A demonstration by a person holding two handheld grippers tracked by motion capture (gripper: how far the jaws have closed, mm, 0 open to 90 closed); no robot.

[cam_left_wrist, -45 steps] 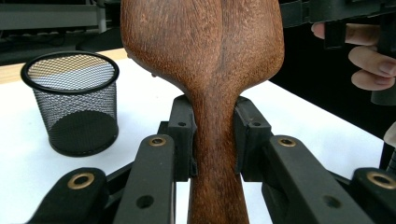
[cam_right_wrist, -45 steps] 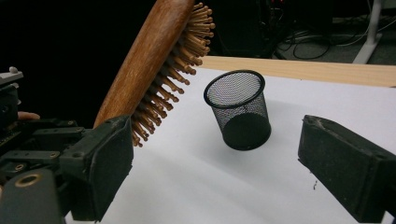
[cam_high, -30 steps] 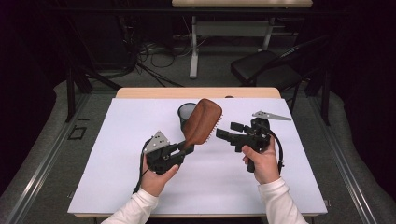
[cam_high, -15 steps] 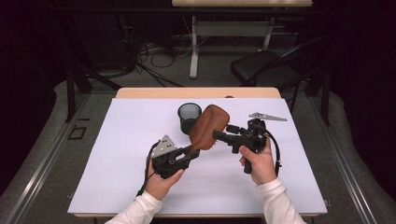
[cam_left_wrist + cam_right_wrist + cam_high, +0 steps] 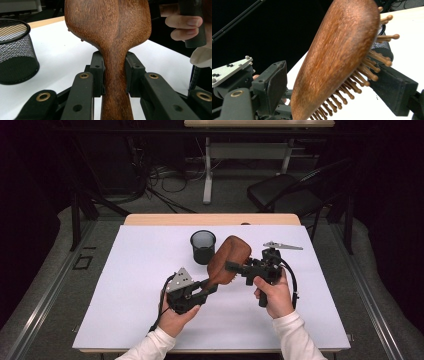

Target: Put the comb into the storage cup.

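Nearest the person, the left gripper (image 5: 210,286) has its jaws clamped on the handle of a wooden hairbrush (image 5: 228,260), held raised above the white table (image 5: 125,285). Beyond, the right gripper (image 5: 231,266) has its jaws apart around the brush head. Farther back stands a black mesh cup (image 5: 203,246).

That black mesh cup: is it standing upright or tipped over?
Upright: the mesh cup stands on the table, rim upward.
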